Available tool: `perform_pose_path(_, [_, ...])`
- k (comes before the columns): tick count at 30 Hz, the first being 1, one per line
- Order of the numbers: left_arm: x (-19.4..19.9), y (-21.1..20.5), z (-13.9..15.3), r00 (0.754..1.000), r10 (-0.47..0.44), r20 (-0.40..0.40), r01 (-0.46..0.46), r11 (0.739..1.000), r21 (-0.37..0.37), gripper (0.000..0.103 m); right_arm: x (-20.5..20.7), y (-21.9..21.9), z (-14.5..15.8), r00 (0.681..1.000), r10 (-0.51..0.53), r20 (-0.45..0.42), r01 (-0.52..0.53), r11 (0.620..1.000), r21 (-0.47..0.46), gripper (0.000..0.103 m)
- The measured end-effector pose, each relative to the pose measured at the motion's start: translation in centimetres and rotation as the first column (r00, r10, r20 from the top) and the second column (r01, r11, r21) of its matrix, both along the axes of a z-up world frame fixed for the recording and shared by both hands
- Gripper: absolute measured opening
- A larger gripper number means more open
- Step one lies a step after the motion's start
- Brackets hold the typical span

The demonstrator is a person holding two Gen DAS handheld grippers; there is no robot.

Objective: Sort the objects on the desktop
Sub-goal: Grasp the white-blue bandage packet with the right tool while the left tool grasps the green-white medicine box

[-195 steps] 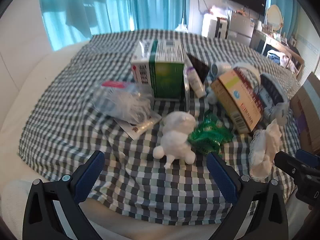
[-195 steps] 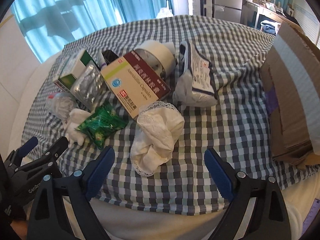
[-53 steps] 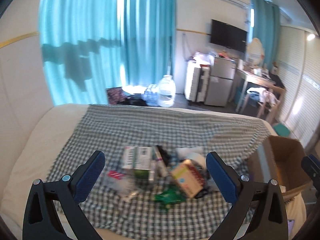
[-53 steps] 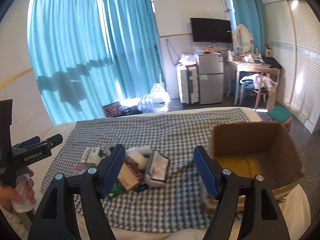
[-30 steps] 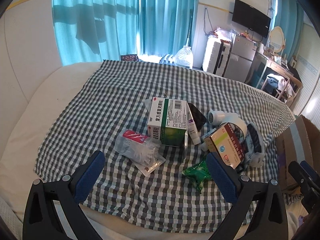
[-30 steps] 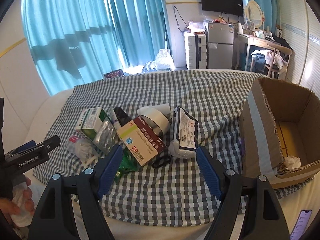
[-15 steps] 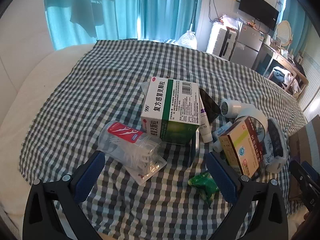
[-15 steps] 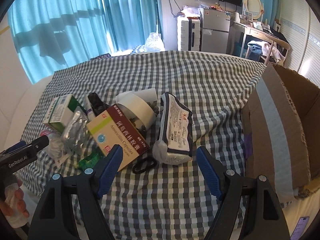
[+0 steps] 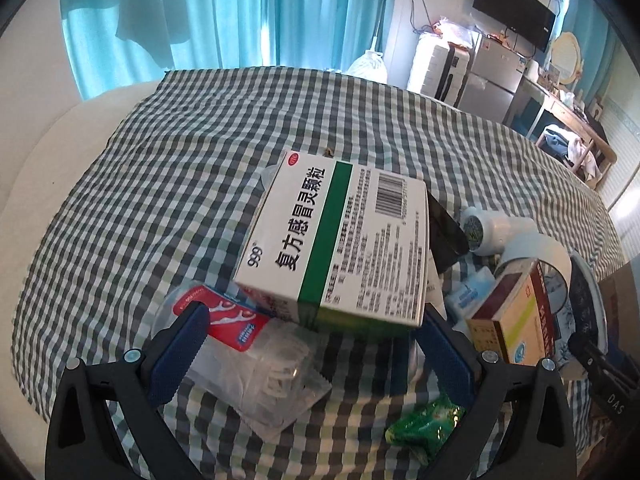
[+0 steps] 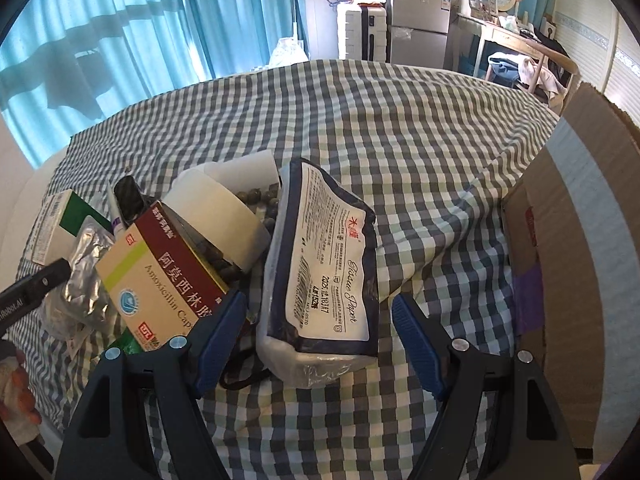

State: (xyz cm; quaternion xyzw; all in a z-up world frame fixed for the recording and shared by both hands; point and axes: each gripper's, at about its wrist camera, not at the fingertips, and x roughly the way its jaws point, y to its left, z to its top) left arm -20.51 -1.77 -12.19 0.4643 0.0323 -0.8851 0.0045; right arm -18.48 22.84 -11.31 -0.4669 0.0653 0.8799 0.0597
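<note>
Both tools gape wide and hold nothing. The left gripper (image 9: 308, 356) straddles the green box (image 9: 340, 248) mid-cloth; the right gripper (image 10: 316, 344) brackets the tissue pack (image 10: 328, 264). Seat each deep before squeezing (the pack is soft). Two medicine boxes, one tissue pack, one carton (image 10: 568, 248); smaller items probably number six.

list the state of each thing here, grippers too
left gripper: open, over the pile
right gripper: open, straddling the tissue pack
tissue pack: sealed, lying flat
green-striped medicine box: closed, tilted on the clutter
amoxicillin box: closed, tilted
cardboard box: open
</note>
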Motion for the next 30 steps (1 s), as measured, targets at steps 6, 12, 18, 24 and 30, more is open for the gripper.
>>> perform_pose_path(6, [-2.1, -0.6, -0.5, 1.0, 0.014, 0.004, -0.015, 1.0, 0.023, 0.103, -0.3, -0.3, -1.3, 0.999, 0.014, 0.039, -0.014, 1.0, -0.01, 0.063])
perform_pose_path(12, [-3.2, -1.3, -1.1, 1.0, 0.029, -0.005, -0.028, 0.999, 0.039, 0.103, 0.0, 0.2, -2.2, 0.998, 0.01, 0.058, -0.007, 0.999, -0.039, 0.043])
perform_pose_path(18, [-3.4, -1.4, -1.0, 1.0, -0.02, 0.001, 0.02, 0.998, 0.064, 0.084, 0.5, 0.2, -2.3, 0.998, 0.013, 0.058, -0.011, 0.999, -0.049, 0.038])
perform_pose_path(24, [-2.7, -1.7, 0.2, 1.0, -0.016, -0.009, 0.017, 0.998, 0.054, 0.082, 1.3, 0.3, -1.6, 0.998, 0.022, 0.052, -0.019, 0.998, -0.063, 0.034])
perform_pose_path(30, [-0.7, -1.4, 2.9, 0.998, -0.012, -0.056, 0.014, 0.999, 0.036, 0.082, 2.1, 0.3, 0.0, 0.999, 0.032, 0.02, -0.03, 0.996, -0.079, 0.033])
